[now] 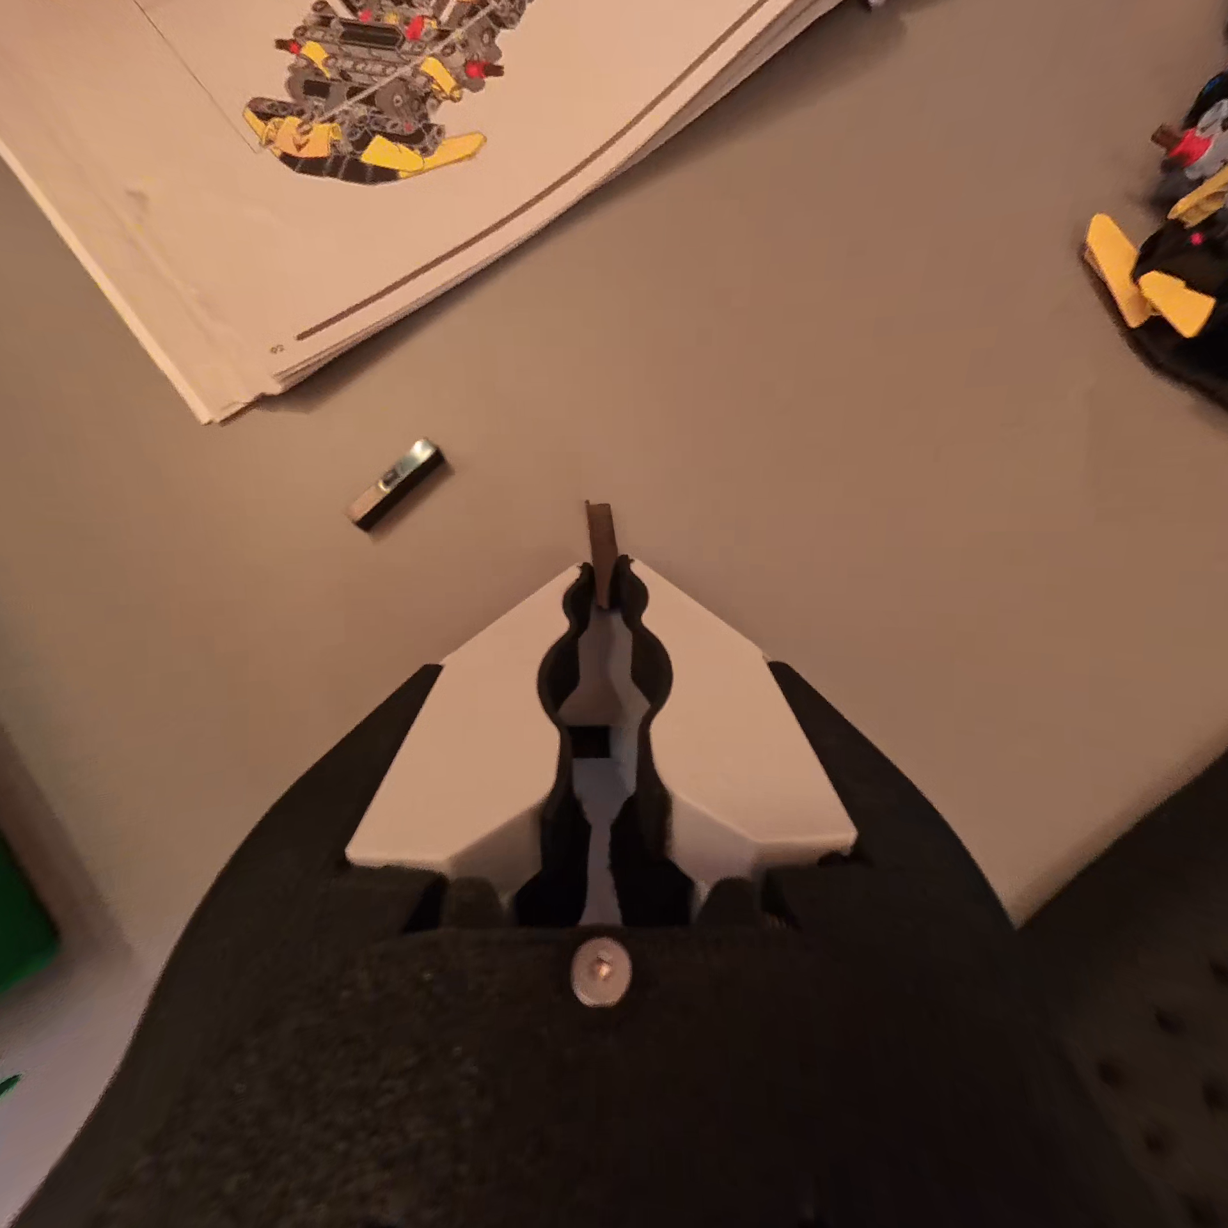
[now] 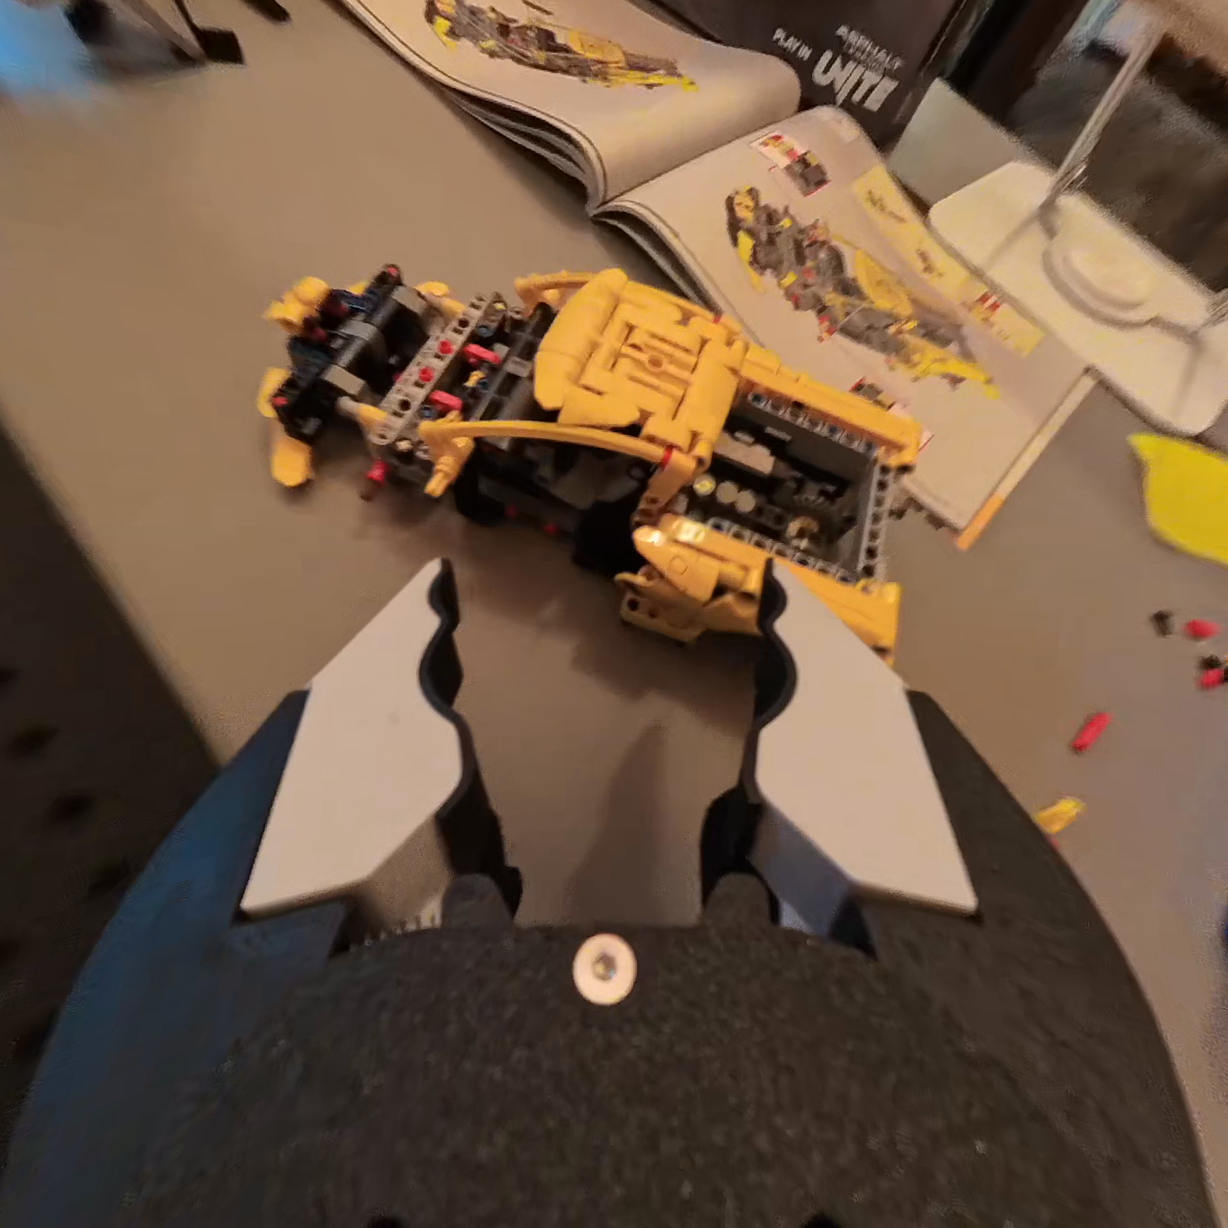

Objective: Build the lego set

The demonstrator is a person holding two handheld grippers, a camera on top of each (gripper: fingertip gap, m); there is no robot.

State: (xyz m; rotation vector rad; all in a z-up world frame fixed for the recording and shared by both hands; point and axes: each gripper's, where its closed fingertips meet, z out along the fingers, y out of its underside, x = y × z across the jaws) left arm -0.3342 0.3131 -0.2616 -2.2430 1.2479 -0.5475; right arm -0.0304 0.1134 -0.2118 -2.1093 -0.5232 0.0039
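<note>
Your left gripper (image 1: pixel 603 565) pinched a thin brown pin (image 1: pixel 600 541) by its end; it could slip. Your right gripper (image 2: pixel 608 578) gaped empty near the model (image 2: pixel 598 399).

1. A small metal block (image 1: pixel 397 483) lay on the grey table (image 1: pixel 797 432), near the corner of the paper stack.
2. A green object (image 1: pixel 23 917) was at the left edge, blurred.
3. A clear stand (image 2: pixel 1096 266) stood on a white base at the far right.
4. A black box (image 2: pixel 837 60) stood behind.
</note>
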